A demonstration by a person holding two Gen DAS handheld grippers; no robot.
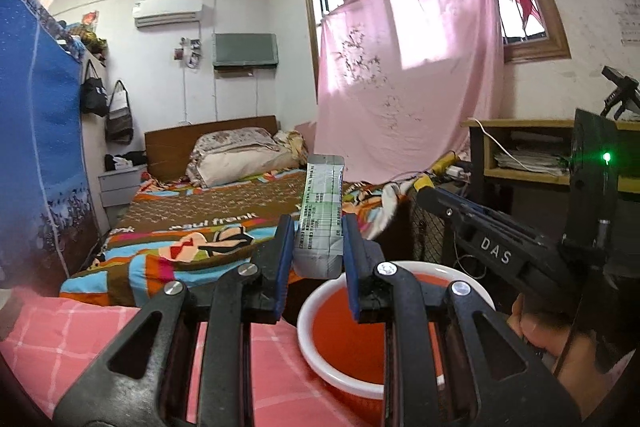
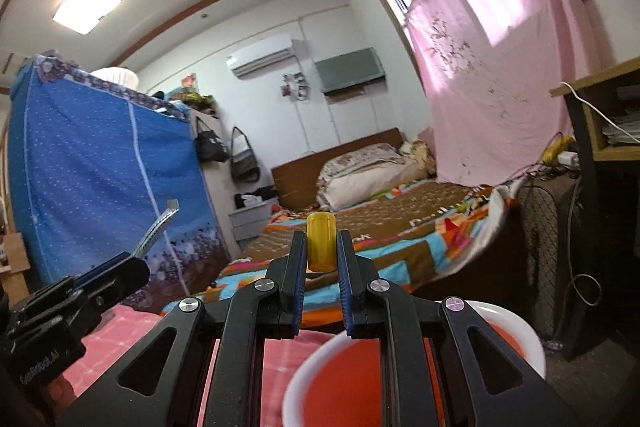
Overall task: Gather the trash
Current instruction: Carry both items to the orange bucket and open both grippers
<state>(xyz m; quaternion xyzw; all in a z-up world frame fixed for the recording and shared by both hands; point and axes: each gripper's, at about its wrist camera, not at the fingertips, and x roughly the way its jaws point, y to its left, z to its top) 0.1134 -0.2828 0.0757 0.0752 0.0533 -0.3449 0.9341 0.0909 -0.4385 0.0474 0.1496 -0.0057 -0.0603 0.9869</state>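
Note:
My left gripper (image 1: 318,227) is shut on a long grey-green sachet wrapper (image 1: 320,215) that stands upright between the blue pads, above the far rim of a red bin with a white rim (image 1: 320,359). My right gripper (image 2: 320,247) is shut on a small yellow plastic bottle (image 2: 320,241), held above the same bin (image 2: 296,387). The right gripper's body shows at the right of the left wrist view (image 1: 492,247). The left gripper with the wrapper (image 2: 158,227) shows at the left of the right wrist view.
A pink checked cloth (image 1: 80,339) lies under the grippers beside the bin. Ahead is a bed with a colourful cover (image 1: 192,227). A blue fabric wardrobe (image 1: 36,131) stands left, a wooden desk (image 1: 520,147) right, and a pink sheet (image 1: 408,75) hangs at the window.

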